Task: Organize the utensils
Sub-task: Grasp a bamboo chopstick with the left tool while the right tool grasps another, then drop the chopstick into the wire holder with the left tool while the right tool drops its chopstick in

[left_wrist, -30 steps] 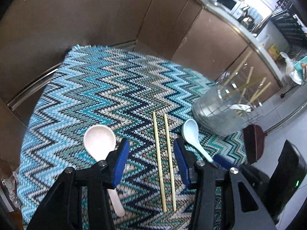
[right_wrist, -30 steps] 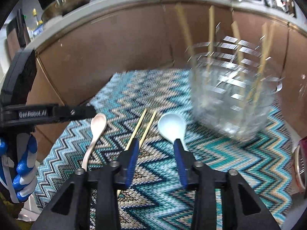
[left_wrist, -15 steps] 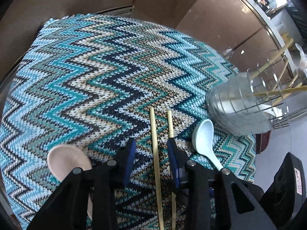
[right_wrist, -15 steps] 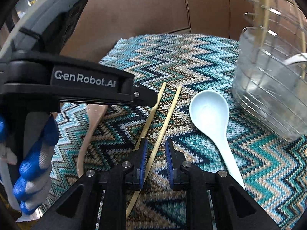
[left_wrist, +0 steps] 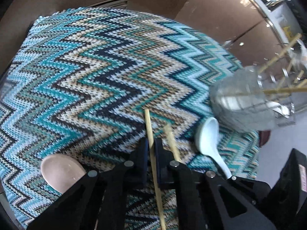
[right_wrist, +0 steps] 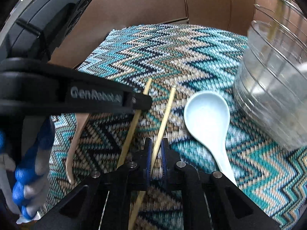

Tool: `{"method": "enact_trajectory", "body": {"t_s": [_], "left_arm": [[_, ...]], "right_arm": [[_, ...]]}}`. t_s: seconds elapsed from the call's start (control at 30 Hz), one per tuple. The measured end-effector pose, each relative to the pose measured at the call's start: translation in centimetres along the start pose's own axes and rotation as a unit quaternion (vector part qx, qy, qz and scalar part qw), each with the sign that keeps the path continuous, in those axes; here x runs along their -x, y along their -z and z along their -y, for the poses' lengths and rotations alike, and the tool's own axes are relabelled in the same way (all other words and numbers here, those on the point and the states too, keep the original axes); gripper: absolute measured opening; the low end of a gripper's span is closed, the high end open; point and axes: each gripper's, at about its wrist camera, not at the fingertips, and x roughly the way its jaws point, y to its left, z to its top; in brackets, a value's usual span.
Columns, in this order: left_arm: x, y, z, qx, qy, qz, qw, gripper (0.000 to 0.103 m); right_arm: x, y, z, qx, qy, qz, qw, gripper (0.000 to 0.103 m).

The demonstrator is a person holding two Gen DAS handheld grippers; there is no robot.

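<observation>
Both grippers are down on the zigzag cloth (left_wrist: 96, 72) that covers the table, one chopstick each. The left gripper (left_wrist: 151, 143) has its fingers clamped on the left chopstick (left_wrist: 148, 122); the stick runs straight between the pads and out past the tips. The right gripper (right_wrist: 156, 145) has its blue-padded fingers clamped on the right chopstick (right_wrist: 166, 115), which angles up and away across the cloth.

Take the clear holder (left_wrist: 245, 103) as the landmark, standing at the cloth's right edge with several chopsticks already leaning in it. The blue spoon (left_wrist: 208, 136) lies just beside the holder's base, bowl toward it, handle trailing back toward the grippers. The two chopsticks lie side by side a little further left of the holder, near the spoon but not touching it. The pink spoon (left_wrist: 59, 170) is well apart from the holder, out past the left chopstick on the far side.

From the right wrist view, a gloved hand (right_wrist: 25, 172) in blue and white grips the left tool.
</observation>
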Motion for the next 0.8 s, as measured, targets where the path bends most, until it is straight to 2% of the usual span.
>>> {"method": "enact_trajectory", "body": {"t_s": [0.13, 0.27, 0.33, 0.63, 0.8], "left_arm": [[1.6, 1.2, 0.7, -0.019, 0.017, 0.019, 0.9995, 0.006], [4.0, 2.5, 1.1, -0.027, 0.041, 0.052, 0.9975, 0.005], [5.2, 3.3, 1.4, -0.033, 0.046, 0.070, 0.9959, 0.005], [11.9, 6.2, 2.8, -0.066, 0.052, 0.147, 0.9855, 0.005], [15.4, 6.5, 4.8, -0.084, 0.072, 0.186, 0.9764, 0.005]], "right_arm": [[1.8, 2.3, 0.6, 0.007, 0.001, -0.016, 1.000, 0.005], [3.8, 4.4, 1.5, 0.001, 0.002, -0.002, 1.000, 0.005], [5.1, 5.3, 1.7, 0.000, -0.015, 0.025, 1.000, 0.005], [12.0, 9.5, 2.2, -0.008, -0.027, 0.146, 0.989, 0.005], [14.4, 8.6, 2.1, -0.010, -0.025, 0.206, 0.978, 0.005]]}}
